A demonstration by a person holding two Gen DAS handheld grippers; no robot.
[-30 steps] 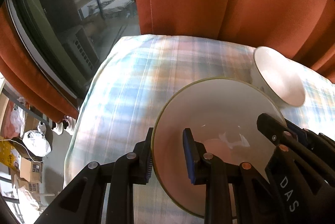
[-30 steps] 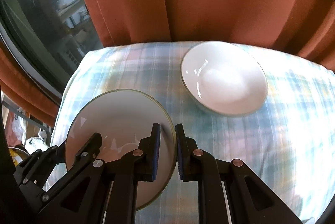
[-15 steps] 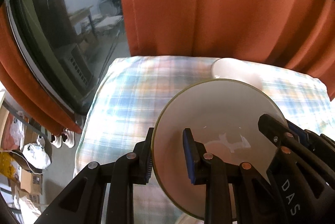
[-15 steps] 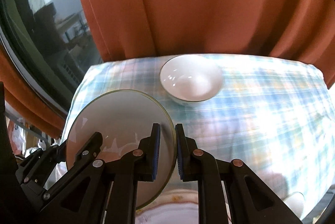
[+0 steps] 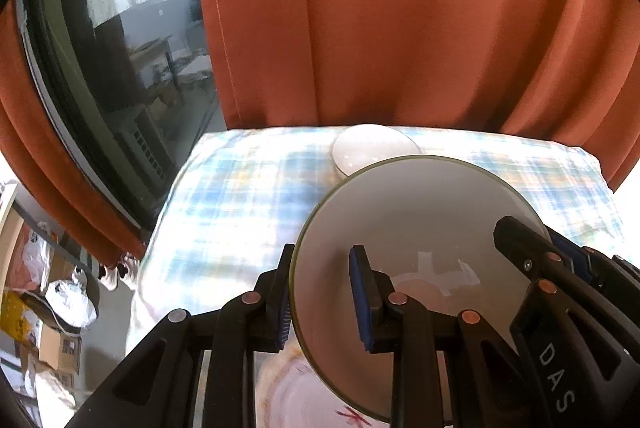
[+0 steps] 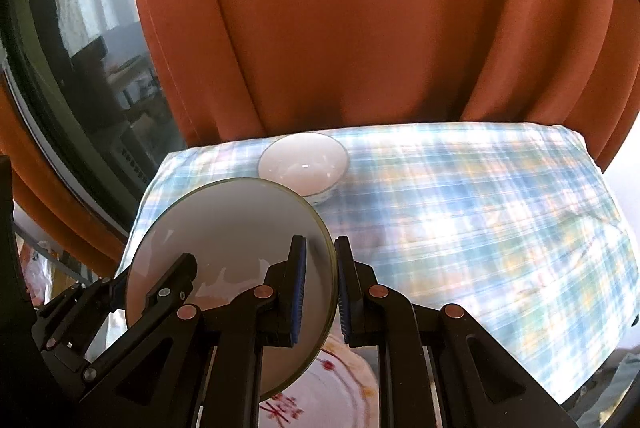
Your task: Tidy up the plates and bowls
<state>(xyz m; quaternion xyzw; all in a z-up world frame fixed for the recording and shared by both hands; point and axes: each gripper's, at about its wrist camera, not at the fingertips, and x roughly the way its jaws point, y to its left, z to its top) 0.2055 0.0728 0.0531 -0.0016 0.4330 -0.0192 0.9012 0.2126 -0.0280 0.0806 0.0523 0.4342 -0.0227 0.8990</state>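
Note:
Both grippers hold one grey plate with a green rim [image 5: 420,228] in the air above the table. My left gripper [image 5: 320,302] is shut on the plate's left edge. My right gripper [image 6: 320,288] is shut on the plate's right edge [image 6: 240,236]. A white bowl [image 6: 303,162] sits upright on the checked tablecloth near the far edge; it also shows in the left wrist view [image 5: 374,147]. A floral plate [image 6: 320,396] lies below the held plate at the near edge, partly hidden.
The table has a blue checked cloth [image 6: 480,220]. Orange curtains [image 6: 360,27] hang right behind it. A dark window [image 5: 100,87] is at the left. Bags and boxes [image 5: 52,308] lie on the floor at the left.
Both grippers with the plate have pulled back and up from the table. The white bowl now looks smaller and farther. The floral plate has come into view below.

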